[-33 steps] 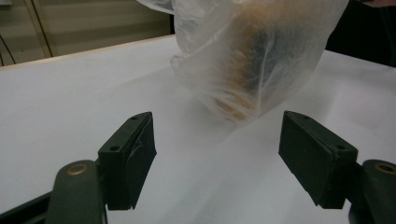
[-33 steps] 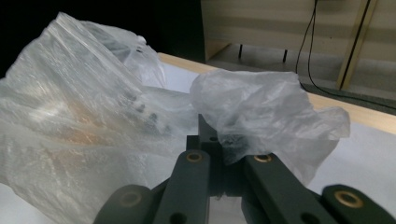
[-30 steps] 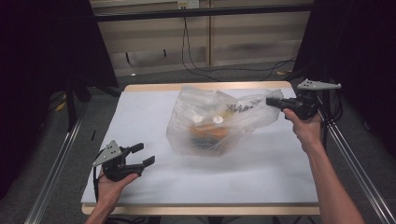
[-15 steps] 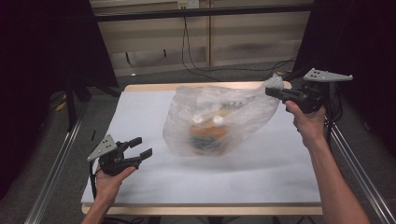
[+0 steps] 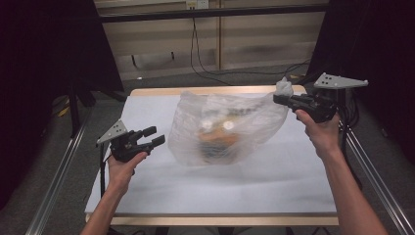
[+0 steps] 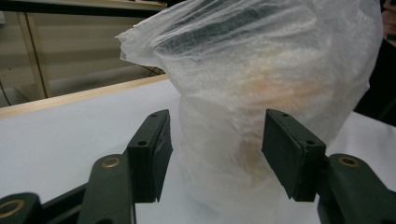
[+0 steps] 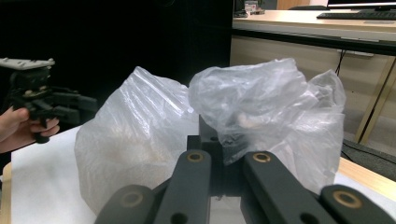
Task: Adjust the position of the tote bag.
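- A clear plastic bag (image 5: 227, 129) sits mid-frame in the high view on the white table (image 5: 274, 191); inside it are pale round lids and something orange, though the film blurs them too much to name.
- The right gripper (image 5: 283, 99), upper right of the frame, has its jaws together, clamped on a bunched corner of the bag (image 7: 261, 107); the film stretches from there down to the load.
- The left gripper (image 5: 157, 137), at the left, has its jaws apart and holds nothing; in the left gripper view the bag (image 6: 261, 93) stands just beyond them.
- The step looks like opening or steadying the bag; best to keep the pull gentle so the thin film does not tear, and pinch the near rim, not the contents.
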{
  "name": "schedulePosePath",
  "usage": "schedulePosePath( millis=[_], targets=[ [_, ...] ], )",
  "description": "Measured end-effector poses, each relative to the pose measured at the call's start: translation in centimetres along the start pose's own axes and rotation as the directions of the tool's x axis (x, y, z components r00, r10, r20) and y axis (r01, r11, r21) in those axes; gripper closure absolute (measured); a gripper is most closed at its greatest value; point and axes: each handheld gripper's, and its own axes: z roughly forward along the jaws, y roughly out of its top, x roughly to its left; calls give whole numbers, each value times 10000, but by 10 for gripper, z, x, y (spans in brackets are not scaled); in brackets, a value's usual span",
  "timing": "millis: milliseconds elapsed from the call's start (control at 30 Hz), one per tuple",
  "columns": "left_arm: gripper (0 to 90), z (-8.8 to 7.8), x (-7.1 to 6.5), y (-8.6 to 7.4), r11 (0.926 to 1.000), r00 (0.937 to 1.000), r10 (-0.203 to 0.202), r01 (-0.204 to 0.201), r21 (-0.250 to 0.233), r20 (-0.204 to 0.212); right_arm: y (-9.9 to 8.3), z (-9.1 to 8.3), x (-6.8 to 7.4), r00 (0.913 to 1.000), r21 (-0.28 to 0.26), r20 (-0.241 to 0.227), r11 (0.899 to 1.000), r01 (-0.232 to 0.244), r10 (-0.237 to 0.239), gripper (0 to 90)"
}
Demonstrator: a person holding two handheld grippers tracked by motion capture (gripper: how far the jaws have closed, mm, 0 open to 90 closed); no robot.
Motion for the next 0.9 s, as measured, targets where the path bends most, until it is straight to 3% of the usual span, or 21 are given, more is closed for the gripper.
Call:
schedulePosePath(
  millis=[367,667,833,900],
  targets=[
    [379,38,25,15,9963,9962,-853,851,90,181,-2,5,3,9999,147,-149,9999,86,-84,900],
    [301,59,35,32,9952,9956,-881,866,465,310,-4,8,7,9995,298,-287,9994,157,-149,900],
    [265,74,38,30,9915,9917,-1052,990,839,740,-6,13,9,9991,379,-396,9991,179,-164,900],
    [271,79,39,27,9881,9849,-1291,1179,990,1154,-7,15,10,9989,470,-415,9986,239,-219,900]
  ],
)
